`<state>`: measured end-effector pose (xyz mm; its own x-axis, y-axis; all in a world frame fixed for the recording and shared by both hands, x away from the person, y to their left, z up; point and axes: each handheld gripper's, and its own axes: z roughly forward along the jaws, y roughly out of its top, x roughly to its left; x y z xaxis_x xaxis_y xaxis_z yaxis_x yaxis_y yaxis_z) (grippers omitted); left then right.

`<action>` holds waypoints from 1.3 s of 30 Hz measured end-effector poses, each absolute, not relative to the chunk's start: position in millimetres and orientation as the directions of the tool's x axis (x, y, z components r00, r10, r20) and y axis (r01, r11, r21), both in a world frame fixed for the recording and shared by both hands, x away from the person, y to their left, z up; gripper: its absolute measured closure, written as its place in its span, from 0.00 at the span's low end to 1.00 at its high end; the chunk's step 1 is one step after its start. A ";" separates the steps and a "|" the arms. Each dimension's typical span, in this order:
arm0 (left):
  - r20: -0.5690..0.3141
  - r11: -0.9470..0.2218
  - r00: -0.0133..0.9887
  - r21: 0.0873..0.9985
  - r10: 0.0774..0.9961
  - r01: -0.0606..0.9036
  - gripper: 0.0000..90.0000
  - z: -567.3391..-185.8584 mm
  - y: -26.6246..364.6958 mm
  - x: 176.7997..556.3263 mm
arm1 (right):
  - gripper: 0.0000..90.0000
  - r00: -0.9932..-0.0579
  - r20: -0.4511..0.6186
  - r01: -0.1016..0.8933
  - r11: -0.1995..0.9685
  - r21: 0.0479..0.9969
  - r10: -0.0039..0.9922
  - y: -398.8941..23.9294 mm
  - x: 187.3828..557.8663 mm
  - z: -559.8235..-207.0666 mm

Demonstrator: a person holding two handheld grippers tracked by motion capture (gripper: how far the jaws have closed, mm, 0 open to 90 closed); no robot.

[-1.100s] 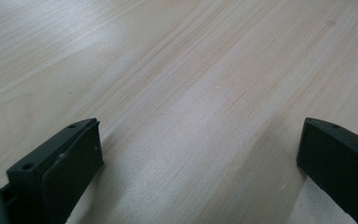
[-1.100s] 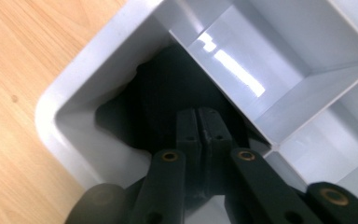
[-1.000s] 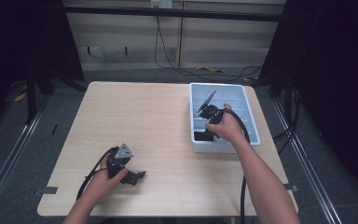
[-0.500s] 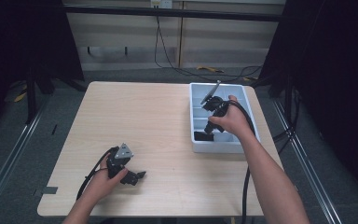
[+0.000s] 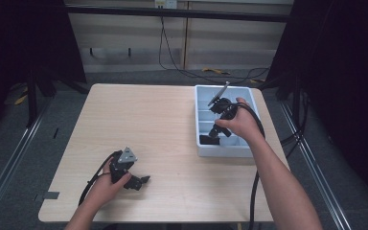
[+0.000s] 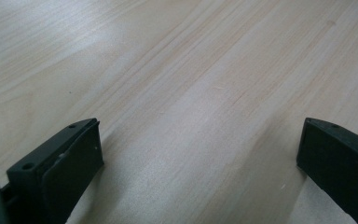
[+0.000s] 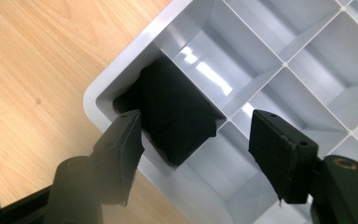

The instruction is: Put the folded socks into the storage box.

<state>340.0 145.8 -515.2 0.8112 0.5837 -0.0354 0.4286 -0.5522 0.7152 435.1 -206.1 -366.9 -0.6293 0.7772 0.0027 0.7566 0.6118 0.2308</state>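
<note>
Your right tool (image 7: pixel 196 149), at the right of the high view, has just been opening and hangs wide above the black cloth (image 7: pixel 175 112) in the grey tray's (image 7: pixel 121 70) corner compartment, nothing between its jaws. Your left tool (image 6: pixel 200 158), lower left, rests wide open on the desk (image 6: pixel 191 70).

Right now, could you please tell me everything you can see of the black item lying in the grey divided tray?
The black item looks like soft, matte folded cloth, though what it is exactly I cannot tell. It sits crumpled in a corner compartment of the grey divided tray, the near-left corner in the high view, and fills most of it, pressing against the walls. The right gripper hangs just above it, jaws having just opened, neither pad touching it.
</note>
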 end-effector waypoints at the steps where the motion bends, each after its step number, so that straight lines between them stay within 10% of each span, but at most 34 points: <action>1: -0.035 -0.552 0.811 0.715 0.584 0.429 0.00 -515.2 145.8 340.0 | 0.36 -0.631 0.003 0.755 0.613 0.232 0.776 -206.5 434.1 -366.1; 39: -0.033 -0.548 0.808 0.719 0.588 0.428 0.00 -515.6 145.5 339.7 | 0.29 -0.675 0.013 0.712 0.647 0.274 0.737 -223.7 379.6 -357.1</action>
